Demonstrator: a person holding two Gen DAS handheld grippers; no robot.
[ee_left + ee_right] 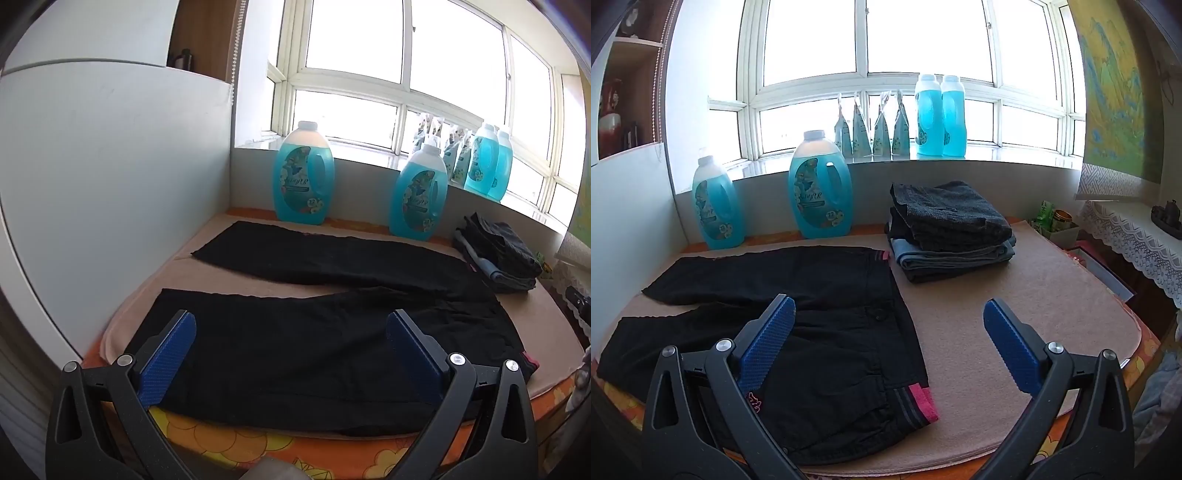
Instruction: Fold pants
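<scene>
Black pants (295,354) lie spread flat on a beige mat (229,273), legs apart and running to the left. Their waistband with pink and grey stripes (916,402) points right. My left gripper (291,325) hovers above the near leg, open, blue pads wide apart with nothing between them. In the right wrist view the pants (827,317) fill the left half. My right gripper (889,310) hangs open over the waist end, its left pad (768,339) above the fabric, its right pad above bare mat (1015,288).
A stack of folded dark clothes (951,230) sits at the mat's back right. Two blue detergent jugs (820,192) (718,203) stand behind the pants; more bottles (940,116) and pouches line the windowsill. A white panel (110,184) walls the left side. An orange patterned cloth (258,446) edges the table front.
</scene>
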